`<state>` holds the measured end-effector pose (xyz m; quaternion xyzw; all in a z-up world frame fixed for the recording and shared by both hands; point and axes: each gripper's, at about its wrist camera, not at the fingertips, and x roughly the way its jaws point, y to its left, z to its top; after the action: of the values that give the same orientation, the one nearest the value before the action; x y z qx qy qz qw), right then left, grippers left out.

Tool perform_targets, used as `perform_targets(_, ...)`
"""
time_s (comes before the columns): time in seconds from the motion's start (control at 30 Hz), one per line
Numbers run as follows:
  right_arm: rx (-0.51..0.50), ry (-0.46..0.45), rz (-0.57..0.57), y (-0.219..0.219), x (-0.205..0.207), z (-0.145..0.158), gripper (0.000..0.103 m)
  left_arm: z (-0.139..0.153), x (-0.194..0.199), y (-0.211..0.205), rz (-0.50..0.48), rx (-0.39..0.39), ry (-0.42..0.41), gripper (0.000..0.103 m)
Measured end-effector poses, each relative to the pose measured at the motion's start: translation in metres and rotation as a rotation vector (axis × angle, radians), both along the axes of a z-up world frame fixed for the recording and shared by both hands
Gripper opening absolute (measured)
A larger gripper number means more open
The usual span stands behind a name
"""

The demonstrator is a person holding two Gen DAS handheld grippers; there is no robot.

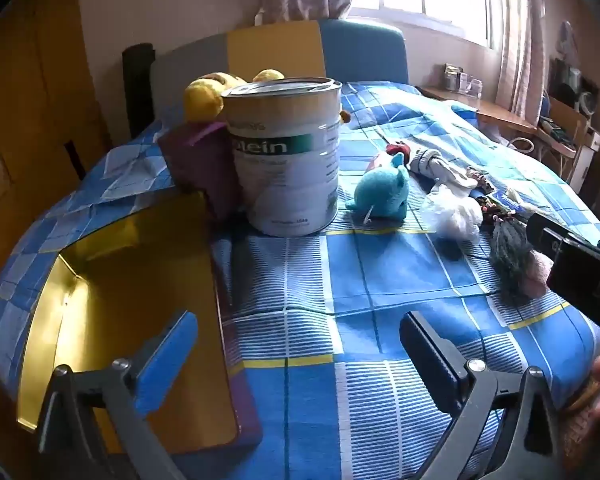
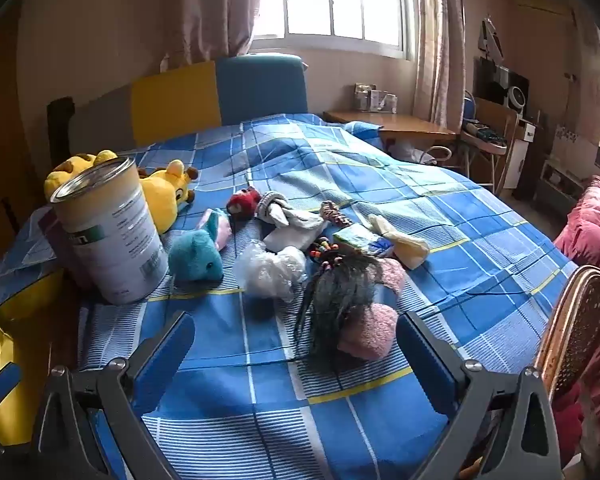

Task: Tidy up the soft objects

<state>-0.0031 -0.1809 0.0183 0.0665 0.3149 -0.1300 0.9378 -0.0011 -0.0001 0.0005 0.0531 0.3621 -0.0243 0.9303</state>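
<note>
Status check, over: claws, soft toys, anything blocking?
Left claw, right claw open, empty. Fluffy teal plush toy loose on blue checked bedspread. Tall white metal tin beside it.

Two fisheye views are given, each taken from just behind a pair of wide-spread fingers and angled down across the bed (image 1: 380,280) toward the headboard (image 2: 220,92) and window (image 2: 340,0). In the left wrist view, the fingers (image 1: 168,360) are held low and close over the near edge of the bed, with a gold tin (image 1: 140,300) below the left finger and the tall can (image 1: 288,156) ahead of them. In the right wrist view, the fingers (image 2: 428,356) are set further right, with a dark-haired doll (image 2: 348,292) just ahead between them. The can, teal plush (image 1: 384,192), white plastic bag (image 2: 272,272) and doll are shared by both views.
</note>
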Motion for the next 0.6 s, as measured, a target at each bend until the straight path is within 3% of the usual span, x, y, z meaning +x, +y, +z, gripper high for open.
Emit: perform_targets(0.6, -0.015, 0.017, 0.062, 0.019, 0.003, -0.004, 0.103, 0.005, -0.002, 0.017, 0.06, -0.015, 0.007, 0.103)
